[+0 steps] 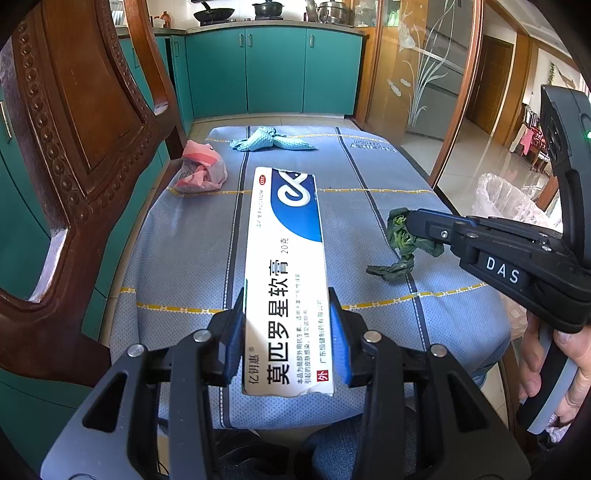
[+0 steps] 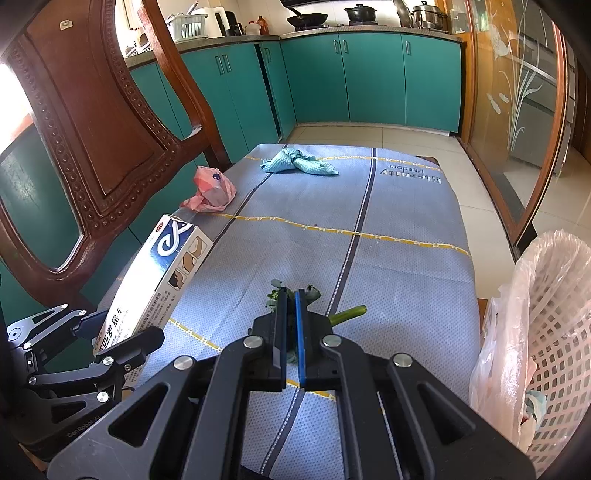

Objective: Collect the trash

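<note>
Left gripper (image 1: 287,334): jaws part-open, clamped on long white-and-blue cardboard ointment box (image 1: 286,273), lifted tilted above blue mat-covered bench (image 2: 406,236). Right gripper (image 2: 291,328): jaws shut on wilted green vegetable scrap (image 1: 400,245). Pink crumpled plastic bag (image 2: 210,190) and light-blue crumpled cloth (image 2: 295,162) lie farther back. White lined lattice basket (image 2: 546,332) beside bench.

Home kitchen. Teal base cabinets (image 2: 369,74) run under a stone-topped counter (image 2: 369,31); on the hob, a black wok (image 2: 306,18), a dark lidded pot (image 2: 360,13) and a steel stockpot (image 2: 428,14). Dish rack (image 2: 186,26) by the window. Carved wooden chair (image 2: 103,122), tiled floor (image 2: 388,136), etched-glass sliding door (image 2: 513,85).
</note>
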`<act>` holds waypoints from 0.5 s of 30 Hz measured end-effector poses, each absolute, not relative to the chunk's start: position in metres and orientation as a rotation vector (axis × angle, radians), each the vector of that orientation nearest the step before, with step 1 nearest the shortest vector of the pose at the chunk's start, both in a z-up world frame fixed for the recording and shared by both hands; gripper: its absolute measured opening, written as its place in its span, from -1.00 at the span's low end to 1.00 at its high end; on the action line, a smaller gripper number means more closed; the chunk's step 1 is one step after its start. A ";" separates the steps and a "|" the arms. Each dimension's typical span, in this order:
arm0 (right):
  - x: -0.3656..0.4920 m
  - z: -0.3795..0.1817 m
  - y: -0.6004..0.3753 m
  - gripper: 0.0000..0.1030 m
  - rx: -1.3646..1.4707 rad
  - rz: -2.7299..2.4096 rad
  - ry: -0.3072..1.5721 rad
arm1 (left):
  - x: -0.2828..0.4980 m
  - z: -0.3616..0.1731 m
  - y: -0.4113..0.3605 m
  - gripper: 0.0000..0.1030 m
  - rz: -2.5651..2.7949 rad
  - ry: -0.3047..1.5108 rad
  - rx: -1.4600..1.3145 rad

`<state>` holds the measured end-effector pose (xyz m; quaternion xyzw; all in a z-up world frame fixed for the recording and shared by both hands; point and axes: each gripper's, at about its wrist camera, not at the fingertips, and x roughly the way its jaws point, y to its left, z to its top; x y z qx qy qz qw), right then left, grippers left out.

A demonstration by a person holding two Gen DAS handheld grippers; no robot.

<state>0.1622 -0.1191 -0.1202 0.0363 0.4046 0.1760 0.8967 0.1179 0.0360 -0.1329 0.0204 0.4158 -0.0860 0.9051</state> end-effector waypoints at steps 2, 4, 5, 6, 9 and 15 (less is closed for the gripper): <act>0.162 -0.120 -0.119 -0.90 0.075 0.364 0.838 | 0.118 -0.133 0.036 -0.21 -0.178 0.859 0.042; 0.162 -0.119 -0.119 -0.90 0.075 0.364 0.837 | 0.118 -0.133 0.036 -0.21 -0.176 0.859 0.041; 0.162 -0.120 -0.119 -0.90 0.075 0.364 0.837 | 0.118 -0.133 0.036 -0.21 -0.176 0.859 0.042; 0.162 -0.120 -0.119 -0.90 0.076 0.365 0.838 | 0.118 -0.133 0.036 -0.21 -0.177 0.859 0.042; 0.162 -0.120 -0.119 -0.90 0.076 0.365 0.838 | 0.118 -0.133 0.035 -0.21 -0.178 0.858 0.044; 0.162 -0.120 -0.119 -0.90 0.076 0.364 0.839 | 0.118 -0.133 0.035 -0.21 -0.180 0.861 0.047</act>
